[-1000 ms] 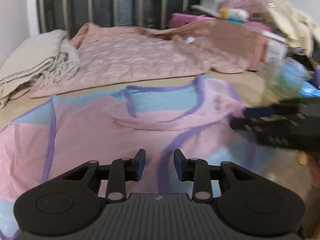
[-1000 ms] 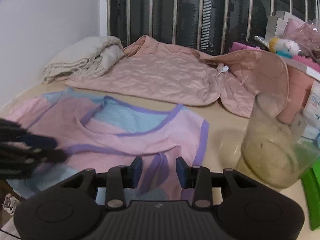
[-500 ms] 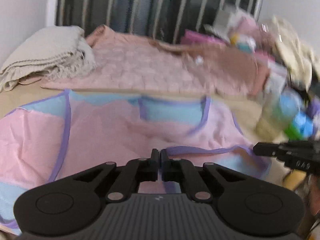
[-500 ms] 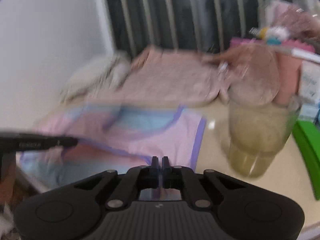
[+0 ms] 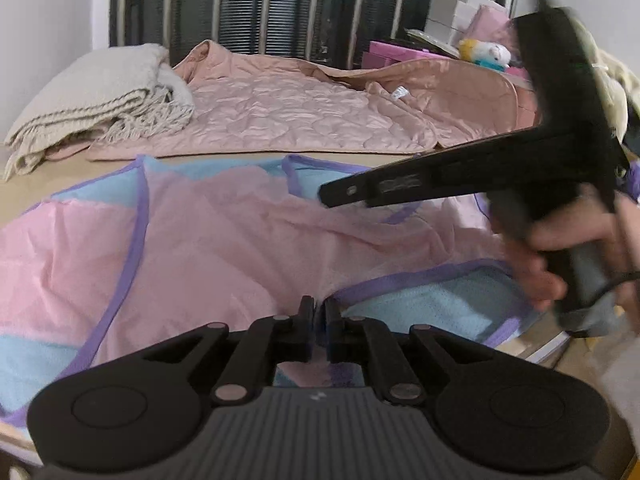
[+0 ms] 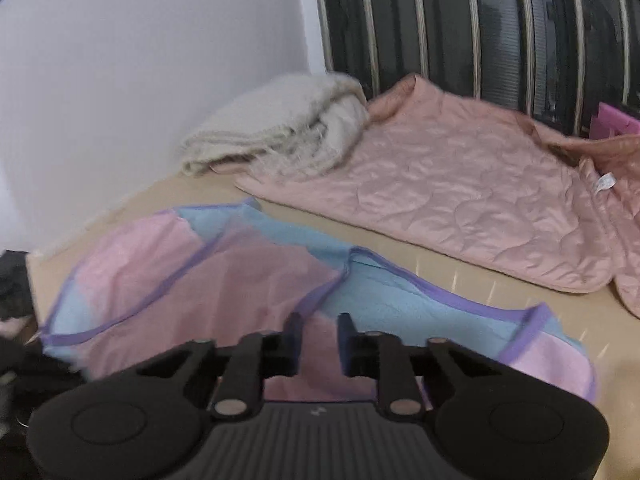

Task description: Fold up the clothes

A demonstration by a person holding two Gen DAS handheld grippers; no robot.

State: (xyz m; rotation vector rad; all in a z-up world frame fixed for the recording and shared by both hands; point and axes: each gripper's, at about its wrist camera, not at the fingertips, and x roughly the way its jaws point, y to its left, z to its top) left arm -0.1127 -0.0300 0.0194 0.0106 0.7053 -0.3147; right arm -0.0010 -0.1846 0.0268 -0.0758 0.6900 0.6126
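Thin pink-and-blue mesh shirt with purple trim (image 5: 224, 240): light, floppy; grab the hems. Left gripper (image 5: 319, 312) pinches its edge; right gripper (image 6: 318, 334) gapes, empty.

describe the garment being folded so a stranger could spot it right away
On the tan table, nearest the grippers, lies a thin top in pink and light blue panels. Purple edging sets it apart from the plain quilted pink blanket and the cream fringed throw behind it.
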